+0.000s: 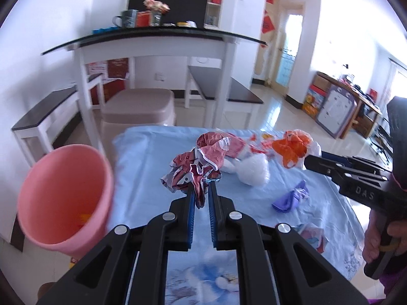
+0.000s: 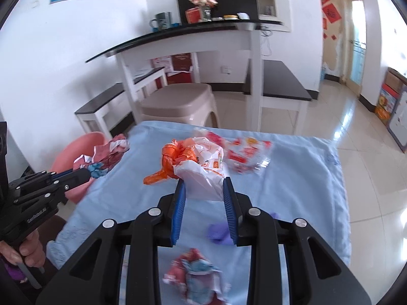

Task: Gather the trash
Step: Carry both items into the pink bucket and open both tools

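Observation:
My left gripper is shut on a crumpled red and white wrapper and holds it above the blue cloth, right of the pink bin. In the right wrist view the wrapper hangs near the bin. My right gripper has its jaws around a white and orange plastic bag, with the bag touching both pads. The same bag shows in the left wrist view. A purple scrap, a clear crumpled bag and a red-printed clear wrapper lie on the cloth.
The table is covered with a light blue cloth. A crumpled red and blue wrapper lies near its front edge. A beige stool and a white desk with black top stand beyond the table.

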Tool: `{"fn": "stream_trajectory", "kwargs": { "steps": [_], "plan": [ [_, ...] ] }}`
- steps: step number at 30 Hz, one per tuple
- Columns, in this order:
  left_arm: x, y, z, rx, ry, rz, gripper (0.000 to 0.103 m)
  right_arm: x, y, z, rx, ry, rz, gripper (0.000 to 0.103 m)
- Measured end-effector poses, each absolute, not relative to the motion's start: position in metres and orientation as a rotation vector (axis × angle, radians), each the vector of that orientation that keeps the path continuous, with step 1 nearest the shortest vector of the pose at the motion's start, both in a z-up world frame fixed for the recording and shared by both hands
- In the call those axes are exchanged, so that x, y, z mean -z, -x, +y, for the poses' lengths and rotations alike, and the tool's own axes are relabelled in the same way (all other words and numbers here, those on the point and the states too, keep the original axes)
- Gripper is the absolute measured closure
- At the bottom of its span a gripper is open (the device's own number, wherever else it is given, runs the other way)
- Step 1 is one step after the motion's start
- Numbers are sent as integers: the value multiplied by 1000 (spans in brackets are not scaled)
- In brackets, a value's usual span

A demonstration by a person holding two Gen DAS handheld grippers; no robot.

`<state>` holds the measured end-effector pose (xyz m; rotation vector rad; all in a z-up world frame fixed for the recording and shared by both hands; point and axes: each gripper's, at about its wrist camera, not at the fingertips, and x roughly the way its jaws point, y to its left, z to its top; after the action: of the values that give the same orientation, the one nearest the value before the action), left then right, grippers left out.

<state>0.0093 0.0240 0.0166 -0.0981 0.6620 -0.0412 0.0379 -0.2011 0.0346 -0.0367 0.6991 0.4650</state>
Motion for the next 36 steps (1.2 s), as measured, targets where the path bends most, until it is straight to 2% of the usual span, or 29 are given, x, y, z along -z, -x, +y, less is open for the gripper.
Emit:
{"fn": "stream_trajectory", "kwargs": {
  "steps": [18,36],
  "plan": [
    [-20,41,154,-300,300,626,94,-57,-22,-41,-734,181,685,73],
    [13,55,231,-437,476,626,94,-28,-28,63,-833,274,801,73]
  ]
}}
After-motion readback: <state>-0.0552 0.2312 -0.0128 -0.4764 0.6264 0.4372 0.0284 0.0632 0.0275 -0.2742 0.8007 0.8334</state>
